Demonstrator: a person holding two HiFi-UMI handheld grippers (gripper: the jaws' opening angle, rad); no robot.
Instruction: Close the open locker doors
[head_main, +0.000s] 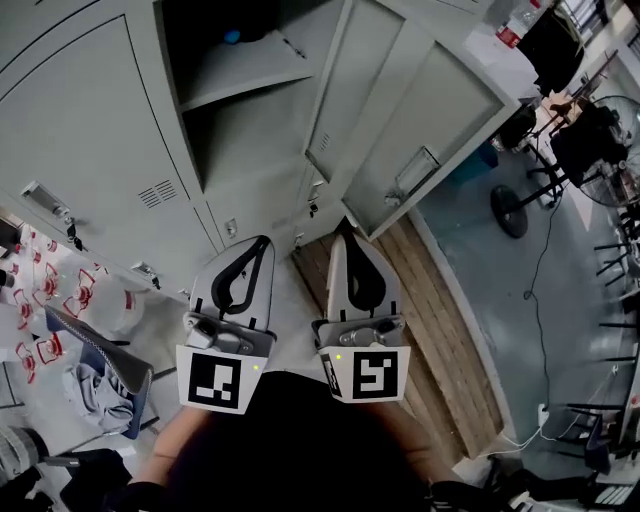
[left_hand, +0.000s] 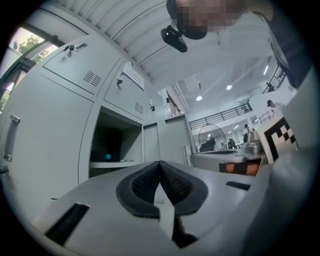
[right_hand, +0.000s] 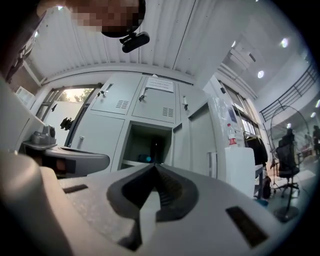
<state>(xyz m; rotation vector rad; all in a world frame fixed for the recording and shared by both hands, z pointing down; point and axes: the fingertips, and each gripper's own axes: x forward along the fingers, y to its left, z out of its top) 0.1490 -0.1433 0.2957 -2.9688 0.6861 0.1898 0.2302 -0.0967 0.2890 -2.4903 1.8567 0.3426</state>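
Left gripper (head_main: 262, 243): jaws together, holding nothing, low in front of the lockers.
Right gripper (head_main: 342, 245): jaws together, empty, just beside the left.
Locker door (head_main: 430, 125): swung open, right of the 2 grippers.
Open locker (head_main: 250, 130): straight ahead, shelf (head_main: 240, 75) inside.

Left tool (head_main: 262, 242) and right tool (head_main: 341, 238): pale grey shells with black ribbed pads (left_hand: 176, 183). Behind each tool sits a white cube (head_main: 213, 378) bearing a black square marker. A dark top (head_main: 290, 440) is worn.
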